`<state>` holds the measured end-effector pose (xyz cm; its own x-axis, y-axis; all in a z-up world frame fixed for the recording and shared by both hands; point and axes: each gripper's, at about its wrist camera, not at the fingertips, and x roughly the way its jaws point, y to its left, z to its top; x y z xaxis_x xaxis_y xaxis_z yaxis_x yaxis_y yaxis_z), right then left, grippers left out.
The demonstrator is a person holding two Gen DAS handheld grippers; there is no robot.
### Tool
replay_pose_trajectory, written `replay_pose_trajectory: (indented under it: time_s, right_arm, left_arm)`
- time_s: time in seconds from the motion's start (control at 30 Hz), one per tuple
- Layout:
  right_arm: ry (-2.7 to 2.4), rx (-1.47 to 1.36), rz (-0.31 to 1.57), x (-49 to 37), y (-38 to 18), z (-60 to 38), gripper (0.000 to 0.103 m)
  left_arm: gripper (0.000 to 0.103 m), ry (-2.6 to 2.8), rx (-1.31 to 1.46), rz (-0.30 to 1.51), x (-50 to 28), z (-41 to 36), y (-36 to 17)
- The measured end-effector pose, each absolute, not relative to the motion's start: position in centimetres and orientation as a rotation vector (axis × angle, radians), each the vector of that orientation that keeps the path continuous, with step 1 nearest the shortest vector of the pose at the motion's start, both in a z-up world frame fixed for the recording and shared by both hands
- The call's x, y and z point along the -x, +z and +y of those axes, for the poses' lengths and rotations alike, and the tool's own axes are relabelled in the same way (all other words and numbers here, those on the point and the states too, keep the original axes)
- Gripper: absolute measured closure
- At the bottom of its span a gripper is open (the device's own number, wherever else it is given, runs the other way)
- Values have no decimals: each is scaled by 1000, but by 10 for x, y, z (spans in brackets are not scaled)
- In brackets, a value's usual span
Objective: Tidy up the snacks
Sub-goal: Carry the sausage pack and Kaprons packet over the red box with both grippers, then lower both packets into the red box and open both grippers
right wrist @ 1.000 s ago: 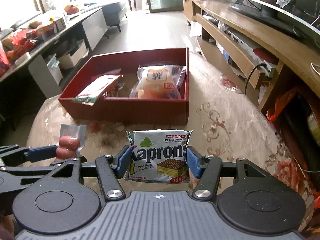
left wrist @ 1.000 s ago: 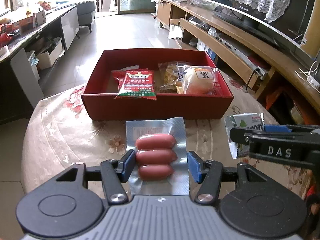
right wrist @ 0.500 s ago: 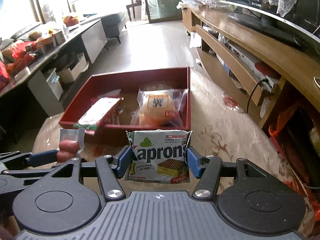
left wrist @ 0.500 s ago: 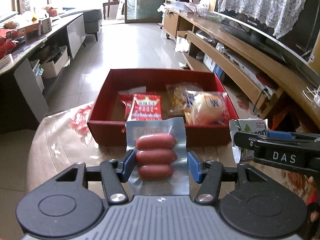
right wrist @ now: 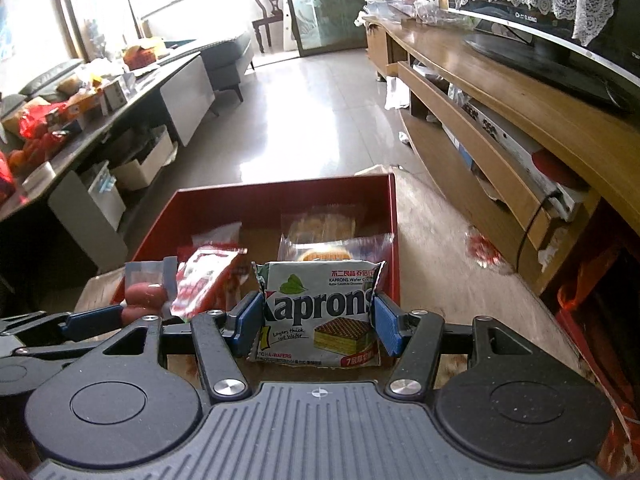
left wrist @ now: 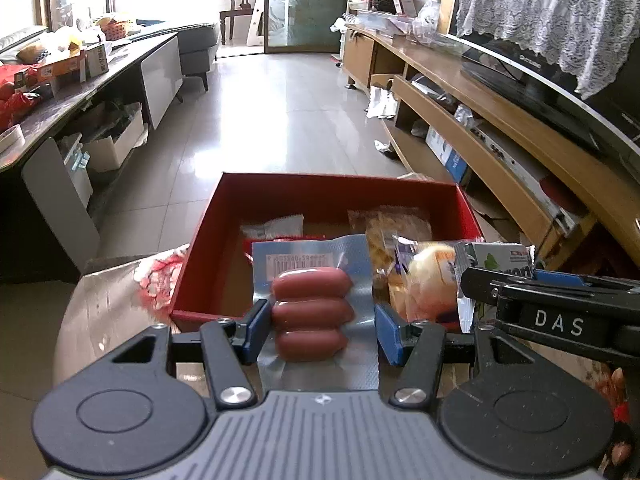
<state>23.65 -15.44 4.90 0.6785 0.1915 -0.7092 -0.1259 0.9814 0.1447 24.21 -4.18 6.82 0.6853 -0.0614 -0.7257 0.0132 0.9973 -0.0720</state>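
The left gripper (left wrist: pixel 318 326) pinches a vacuum-sealed sausage pack (left wrist: pixel 312 312) above the near edge of the red box (left wrist: pixel 336 192). The right gripper (right wrist: pixel 316 320) clamps a Kaprons wafer packet (right wrist: pixel 320 312) beside it, over the box's near wall; other snacks (right wrist: pixel 320 232) lie inside.

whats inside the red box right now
Inside the red box: a red snack packet, a clear-wrapped bun, and a cracker bag behind it. The held Kaprons wafer pack hides the near right corner.
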Motion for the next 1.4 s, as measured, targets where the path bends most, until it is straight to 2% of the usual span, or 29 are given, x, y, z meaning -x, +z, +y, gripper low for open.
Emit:
replay_pose_trajectory:
  time_s: [0.87, 1.0, 1.4]
  right_arm:
    - [189, -107, 826, -307, 27, -148, 37]
    - [206, -92, 818, -311, 23, -140, 37]
    - [214, -71, 831, -317, 17, -135, 27]
  left_arm:
    - [46, 28, 21, 855, -311, -54, 41]
    - [49, 35, 13, 860, -314, -52, 37]
    - [48, 41, 41, 869, -313, -41, 38]
